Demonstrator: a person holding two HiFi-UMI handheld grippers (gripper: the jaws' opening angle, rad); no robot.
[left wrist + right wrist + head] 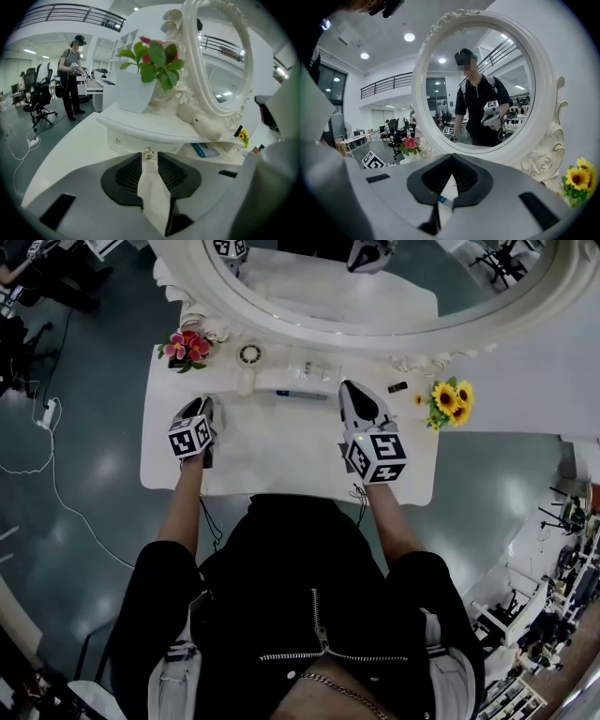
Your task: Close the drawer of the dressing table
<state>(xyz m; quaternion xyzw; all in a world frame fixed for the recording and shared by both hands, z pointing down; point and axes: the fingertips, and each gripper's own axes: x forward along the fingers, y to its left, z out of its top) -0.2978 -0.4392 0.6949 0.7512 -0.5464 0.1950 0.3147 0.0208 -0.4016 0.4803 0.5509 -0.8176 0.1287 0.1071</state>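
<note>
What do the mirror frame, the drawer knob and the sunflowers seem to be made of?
Mirror frame: probably painted wood or moulded resin. It is glossy white, with raised roses and soft highlights.
Drawer knob: likely metal, since it glints pale gold.
Sunflowers: possibly artificial, fabric or plastic. The petals look very uniform, but this stays uncertain.

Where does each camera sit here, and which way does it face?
Head view: on the person's head, looking steeply down on the white dressing table; both forearms, left claw and right claw show.
Left gripper view: on the left claw, facing the small metal drawer knob; its open jaws show.
Right gripper view: on the right claw, facing the round white-framed mirror; its shut jaws show.
Shared: pink flowers in a white pot appear in all three.
</note>
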